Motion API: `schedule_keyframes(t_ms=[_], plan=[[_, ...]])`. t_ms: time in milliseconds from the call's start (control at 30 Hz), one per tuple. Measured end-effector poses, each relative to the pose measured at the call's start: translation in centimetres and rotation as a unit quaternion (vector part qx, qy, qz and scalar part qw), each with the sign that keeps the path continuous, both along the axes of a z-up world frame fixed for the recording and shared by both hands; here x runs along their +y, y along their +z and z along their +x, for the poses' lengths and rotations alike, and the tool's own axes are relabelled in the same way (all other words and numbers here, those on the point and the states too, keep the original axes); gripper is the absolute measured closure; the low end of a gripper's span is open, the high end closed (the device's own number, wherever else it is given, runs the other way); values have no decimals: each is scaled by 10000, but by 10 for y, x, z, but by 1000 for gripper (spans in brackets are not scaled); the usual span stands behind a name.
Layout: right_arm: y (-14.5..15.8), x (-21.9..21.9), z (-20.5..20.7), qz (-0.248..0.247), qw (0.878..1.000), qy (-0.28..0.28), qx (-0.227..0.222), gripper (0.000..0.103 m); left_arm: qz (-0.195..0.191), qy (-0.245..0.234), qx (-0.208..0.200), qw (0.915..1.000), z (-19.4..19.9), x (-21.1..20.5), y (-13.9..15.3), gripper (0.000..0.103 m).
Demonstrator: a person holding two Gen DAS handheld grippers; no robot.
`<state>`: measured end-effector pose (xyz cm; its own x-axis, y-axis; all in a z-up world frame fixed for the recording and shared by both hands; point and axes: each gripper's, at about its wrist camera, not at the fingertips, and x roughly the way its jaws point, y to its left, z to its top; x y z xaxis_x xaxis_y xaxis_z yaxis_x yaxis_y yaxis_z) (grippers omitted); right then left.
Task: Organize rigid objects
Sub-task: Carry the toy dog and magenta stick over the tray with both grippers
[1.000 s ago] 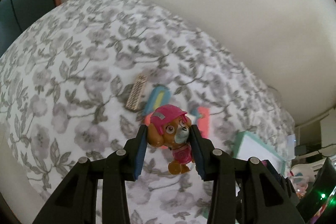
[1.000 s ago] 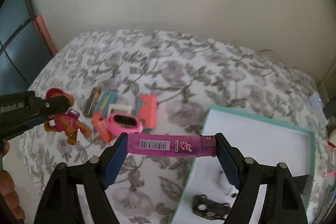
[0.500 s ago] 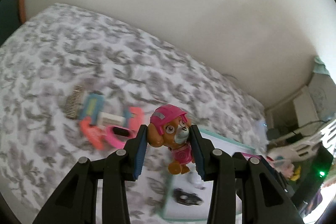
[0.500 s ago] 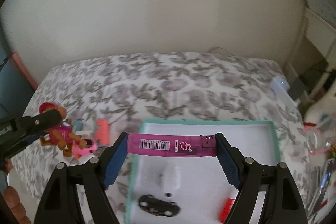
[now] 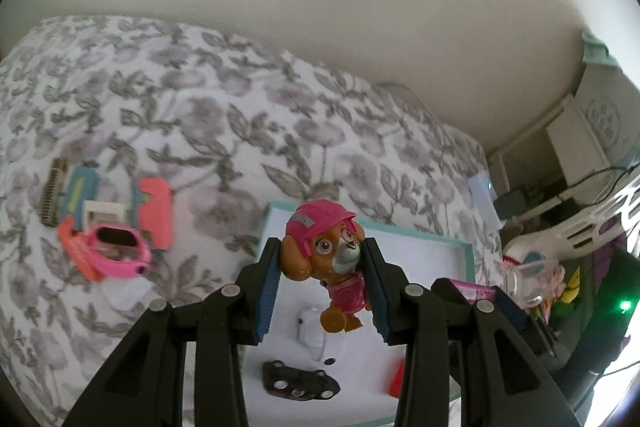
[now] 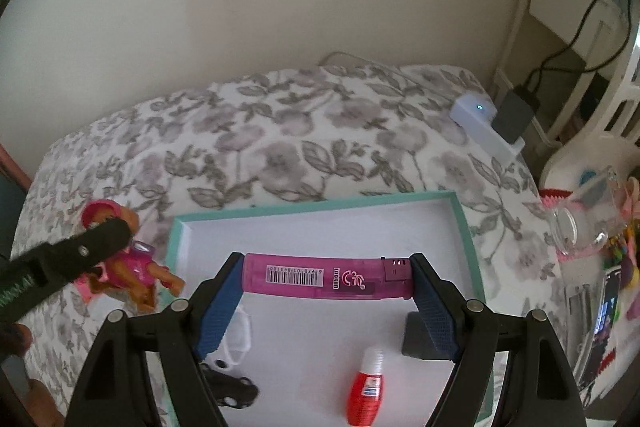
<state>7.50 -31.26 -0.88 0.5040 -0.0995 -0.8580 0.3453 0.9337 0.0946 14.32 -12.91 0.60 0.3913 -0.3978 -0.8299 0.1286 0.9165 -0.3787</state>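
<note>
Black toy car in white teal-rimmed cardboard tray half hidden behind finger. Right gripper clamps translucent pink plastic lighter endwise, long axis crosswise, above tray. Left gripper grips brown pup figurine w/ pink helmet, upright, over tray edge.

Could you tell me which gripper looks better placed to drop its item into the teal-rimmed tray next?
Probably the right gripper: its pink lighter hangs over the tray floor. The left gripper holds the puppy figure near the tray's left rim.

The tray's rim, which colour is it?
The tray has a teal-green rim around a white inside; the right wrist view shows it best.
</note>
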Motion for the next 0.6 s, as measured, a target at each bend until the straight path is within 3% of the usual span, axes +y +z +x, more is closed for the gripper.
schedule_keyframes(t_ms=[267,600], plan=[[-25,-9,5,69,9994,-43,334,20,102,-34,316,9994,4,-13,-37,61],[-50,-8,9,122,9977,8,665,20,68,-43,406,9991,6,-19,-57,61]])
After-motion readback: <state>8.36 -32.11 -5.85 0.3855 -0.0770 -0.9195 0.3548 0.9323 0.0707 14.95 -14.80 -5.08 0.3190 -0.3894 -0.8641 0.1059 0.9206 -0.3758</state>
